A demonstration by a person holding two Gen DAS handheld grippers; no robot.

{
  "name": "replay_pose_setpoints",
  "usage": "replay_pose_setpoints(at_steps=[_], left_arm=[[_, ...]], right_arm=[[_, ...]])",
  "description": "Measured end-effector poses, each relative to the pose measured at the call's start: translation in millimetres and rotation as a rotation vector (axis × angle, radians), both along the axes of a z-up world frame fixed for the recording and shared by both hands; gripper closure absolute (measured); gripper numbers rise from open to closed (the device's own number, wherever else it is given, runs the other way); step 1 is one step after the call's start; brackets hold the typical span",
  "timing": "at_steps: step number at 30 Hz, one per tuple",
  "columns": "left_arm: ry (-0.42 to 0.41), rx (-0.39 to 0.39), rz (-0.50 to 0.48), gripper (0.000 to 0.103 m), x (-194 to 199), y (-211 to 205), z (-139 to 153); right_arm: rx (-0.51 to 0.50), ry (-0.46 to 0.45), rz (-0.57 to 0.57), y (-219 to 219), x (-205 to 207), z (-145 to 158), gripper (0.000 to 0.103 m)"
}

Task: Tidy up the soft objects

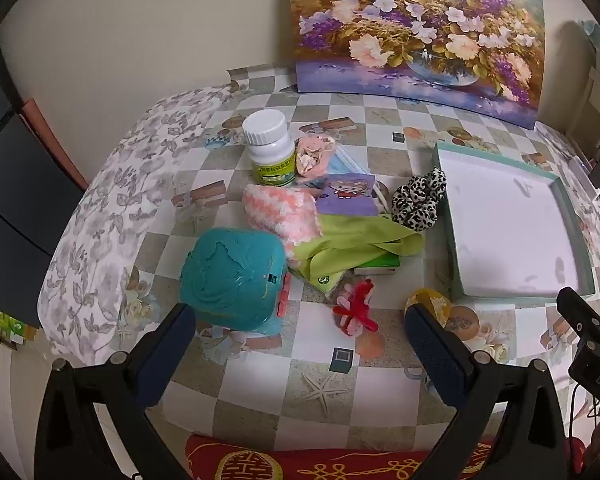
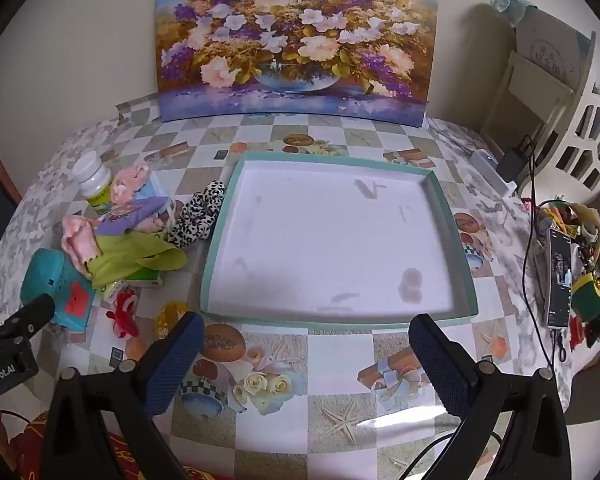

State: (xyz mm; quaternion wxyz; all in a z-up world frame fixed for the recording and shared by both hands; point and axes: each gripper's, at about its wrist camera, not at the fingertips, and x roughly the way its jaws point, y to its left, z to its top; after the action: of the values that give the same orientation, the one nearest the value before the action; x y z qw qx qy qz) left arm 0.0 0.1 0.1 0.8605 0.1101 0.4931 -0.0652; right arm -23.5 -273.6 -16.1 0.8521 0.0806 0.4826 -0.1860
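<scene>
We held the left hand-held gripper [image 1: 300, 328] tilted down over the near edge of the bench [image 1: 260, 392], its 2 blue-padded fingers spread wide with nothing between them. The right hand-held gripper [image 2: 306, 344] was likewise released and empty, and it faced the shallow white tray with the teal rim [image 2: 220, 224], which was bare inside.

The soft things lay in a loose pile left of that tray. Just beyond our left fingertips and between them lay the small red and pink fluffy bow [image 1: 356, 308], the nearest soft piece, its longer side running roughly near to far. Farther on sat the lime-green cloth [image 1: 352, 248], draped toward the tray, with the pink and white knitted pad [image 1: 280, 216] touching it on the left and the black and white leopard-print scrunchie [image 1: 418, 196] beside the tray's left rim. The teal hard-looking box [image 1: 232, 276] stood against the left finger.

From the right wrist view the same pile sat well off to the left of our right fingers, with the scrunchie [image 2: 198, 216] closest to the tray. So we judged the left hand nearer to every soft piece and the right hand nearer to the tray; a pick would likely fall to the left, reaching forward and slightly down, then carrying rightward.
</scene>
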Motion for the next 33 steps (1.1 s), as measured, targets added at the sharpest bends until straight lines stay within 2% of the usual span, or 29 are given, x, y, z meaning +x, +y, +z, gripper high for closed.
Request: replay_pose_setpoints(at_steps=[33], left_arm=[[-0.019,0.013,0.009,0.000,-2.3,0.9,1.5]], right_arm=[[0.005,0.026,0.001,1.7,2.5,-6.1,0.000]])
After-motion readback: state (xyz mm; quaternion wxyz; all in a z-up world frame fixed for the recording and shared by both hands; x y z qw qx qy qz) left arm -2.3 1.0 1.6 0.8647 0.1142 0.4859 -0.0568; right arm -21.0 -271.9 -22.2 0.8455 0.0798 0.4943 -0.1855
